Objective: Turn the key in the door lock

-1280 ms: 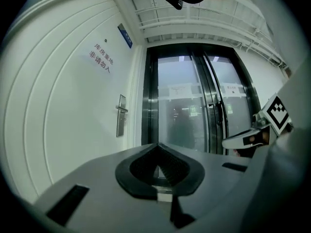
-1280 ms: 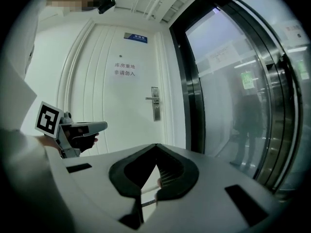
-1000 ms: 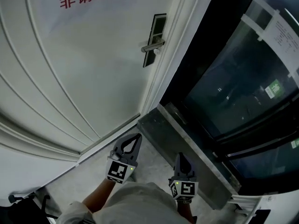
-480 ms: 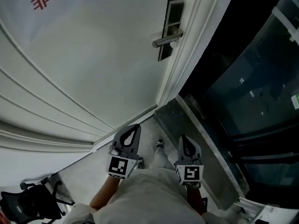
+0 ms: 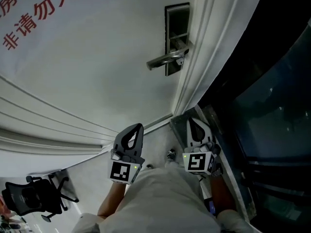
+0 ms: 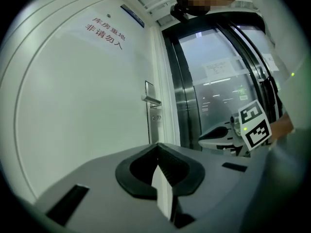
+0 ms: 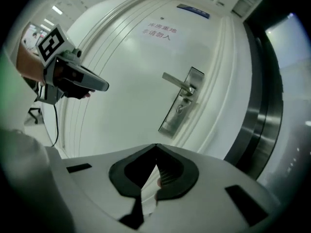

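A white door bears a dark lock plate with a silver lever handle. Under the lever sits a small round keyhole part; whether a key is in it is too small to tell. Both grippers hang well short of the door with nothing in them. My left gripper is shut, its tips meeting, and it points toward the door, whose lock plate is far ahead. My right gripper is shut too and aims at the lock plate from below and to the right.
Right of the door frame runs a dark glass wall above a metal sill. Red characters are printed on the door. An office chair stands at the lower left. The person's trouser leg and shoe show between the grippers.
The door and lock have grown larger and nearer in the head view. Both grippers have travelled toward the door, the right one moving farther and rolling.
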`<act>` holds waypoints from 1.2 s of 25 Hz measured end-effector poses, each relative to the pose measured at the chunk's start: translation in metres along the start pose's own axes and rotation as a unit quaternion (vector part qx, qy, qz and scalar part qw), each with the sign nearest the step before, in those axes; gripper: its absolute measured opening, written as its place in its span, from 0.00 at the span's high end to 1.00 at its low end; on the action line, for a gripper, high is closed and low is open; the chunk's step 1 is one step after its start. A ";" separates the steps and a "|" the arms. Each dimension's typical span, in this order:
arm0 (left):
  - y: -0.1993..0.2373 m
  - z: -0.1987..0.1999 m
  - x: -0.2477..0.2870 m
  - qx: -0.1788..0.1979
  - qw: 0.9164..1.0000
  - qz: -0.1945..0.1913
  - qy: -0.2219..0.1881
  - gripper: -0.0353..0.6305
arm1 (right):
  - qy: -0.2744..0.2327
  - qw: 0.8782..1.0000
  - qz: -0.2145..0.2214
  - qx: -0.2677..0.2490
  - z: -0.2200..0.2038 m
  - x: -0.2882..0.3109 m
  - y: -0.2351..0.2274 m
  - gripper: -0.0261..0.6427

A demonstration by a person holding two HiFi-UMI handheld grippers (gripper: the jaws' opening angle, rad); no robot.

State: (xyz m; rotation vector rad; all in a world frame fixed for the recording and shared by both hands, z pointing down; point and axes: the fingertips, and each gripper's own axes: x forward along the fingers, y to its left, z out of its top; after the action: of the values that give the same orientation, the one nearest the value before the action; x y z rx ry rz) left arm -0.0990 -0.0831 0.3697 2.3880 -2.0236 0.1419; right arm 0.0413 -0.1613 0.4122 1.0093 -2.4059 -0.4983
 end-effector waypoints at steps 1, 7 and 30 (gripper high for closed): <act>-0.002 -0.001 0.004 0.004 1.000 0.008 0.004 0.94 | -0.006 1.000 0.006 -0.030 0.006 0.009 -0.007 0.95; -0.008 0.001 0.021 -0.016 0.998 0.062 -0.002 0.94 | -0.061 0.980 0.027 -0.189 0.037 0.058 -0.034 0.95; 0.025 0.009 0.027 -0.009 0.990 0.141 -0.015 0.94 | -0.127 0.899 -0.077 -0.413 0.100 0.149 -0.085 0.81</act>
State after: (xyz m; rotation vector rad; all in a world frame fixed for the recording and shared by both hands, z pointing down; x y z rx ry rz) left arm -0.1182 -0.1145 0.3620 2.0931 -2.3554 0.0894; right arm -0.0578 -0.3128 0.3314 0.7572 -1.9604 -1.6178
